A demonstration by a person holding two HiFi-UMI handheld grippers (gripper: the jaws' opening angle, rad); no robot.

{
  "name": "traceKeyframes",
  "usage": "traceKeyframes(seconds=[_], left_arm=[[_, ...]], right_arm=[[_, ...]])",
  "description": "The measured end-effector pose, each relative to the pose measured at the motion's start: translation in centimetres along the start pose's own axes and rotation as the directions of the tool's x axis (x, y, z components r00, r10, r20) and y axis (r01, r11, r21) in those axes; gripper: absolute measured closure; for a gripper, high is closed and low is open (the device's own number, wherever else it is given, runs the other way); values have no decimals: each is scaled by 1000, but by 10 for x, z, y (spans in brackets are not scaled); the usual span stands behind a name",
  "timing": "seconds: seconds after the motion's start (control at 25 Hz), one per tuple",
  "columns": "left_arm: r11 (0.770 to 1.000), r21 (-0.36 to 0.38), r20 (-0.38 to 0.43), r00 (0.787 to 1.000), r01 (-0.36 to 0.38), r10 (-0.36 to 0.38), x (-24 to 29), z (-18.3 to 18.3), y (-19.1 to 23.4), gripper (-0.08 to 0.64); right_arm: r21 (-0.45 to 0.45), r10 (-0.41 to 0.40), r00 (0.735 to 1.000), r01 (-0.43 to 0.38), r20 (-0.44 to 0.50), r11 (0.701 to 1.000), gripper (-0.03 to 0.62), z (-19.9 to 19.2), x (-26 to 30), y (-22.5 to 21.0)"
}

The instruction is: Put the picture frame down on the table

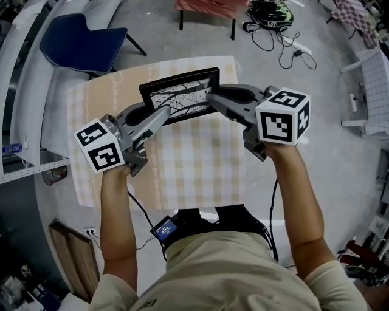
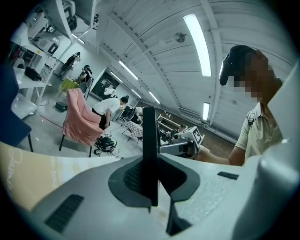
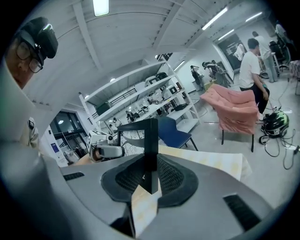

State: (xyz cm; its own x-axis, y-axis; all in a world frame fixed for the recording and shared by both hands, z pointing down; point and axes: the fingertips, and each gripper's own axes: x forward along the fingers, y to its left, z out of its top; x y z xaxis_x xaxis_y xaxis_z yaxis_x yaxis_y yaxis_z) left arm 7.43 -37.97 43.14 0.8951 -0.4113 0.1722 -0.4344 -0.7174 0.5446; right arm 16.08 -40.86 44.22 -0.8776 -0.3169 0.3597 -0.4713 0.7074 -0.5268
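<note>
Left gripper [image 1: 163,114] is clamped on the left end of the picture frame [image 1: 182,91], and the right gripper [image 1: 214,100] is pinching its right end. The frame's long axis runs left to right between them, picture side up. It sits over the table's [image 1: 194,176] far half, with bare checked cloth open nearer the person.

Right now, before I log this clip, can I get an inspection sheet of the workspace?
Surface: yellow checked tablecloth, lying flat.
Job's things: black picture frame, held over the far part of the cloth; whether it touches the cloth cannot be told.
Clutter: nothing seen on the cloth.
Grippers: left gripper shut on the frame's left edge; right gripper shut on its right edge.
Cables: black cables loose on the floor.
Surroundings: blue chair, pink-draped chair, helmet.
</note>
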Motion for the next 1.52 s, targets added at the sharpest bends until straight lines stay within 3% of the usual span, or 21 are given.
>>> traceKeyframes(seconds=[0.6, 1.08, 1.32, 1.52], left_arm=[[994, -87, -30, 997, -70, 68, 29, -44, 61, 506], [988, -69, -83, 988, -135, 130, 42, -73, 109, 500], [986, -80, -97, 985, -149, 141, 36, -109, 104, 497], [983, -119, -120, 985, -141, 126, 34, -116, 95, 497]], right_arm=[[47, -7, 998, 10, -61, 999, 520, -38, 37, -65], [64, -30, 995, 36, -100, 997, 520, -66, 68, -106], [79, -41, 993, 51, -114, 996, 520, -104, 69, -100], [101, -62, 987, 78, -146, 992, 520, -112, 62, -92]])
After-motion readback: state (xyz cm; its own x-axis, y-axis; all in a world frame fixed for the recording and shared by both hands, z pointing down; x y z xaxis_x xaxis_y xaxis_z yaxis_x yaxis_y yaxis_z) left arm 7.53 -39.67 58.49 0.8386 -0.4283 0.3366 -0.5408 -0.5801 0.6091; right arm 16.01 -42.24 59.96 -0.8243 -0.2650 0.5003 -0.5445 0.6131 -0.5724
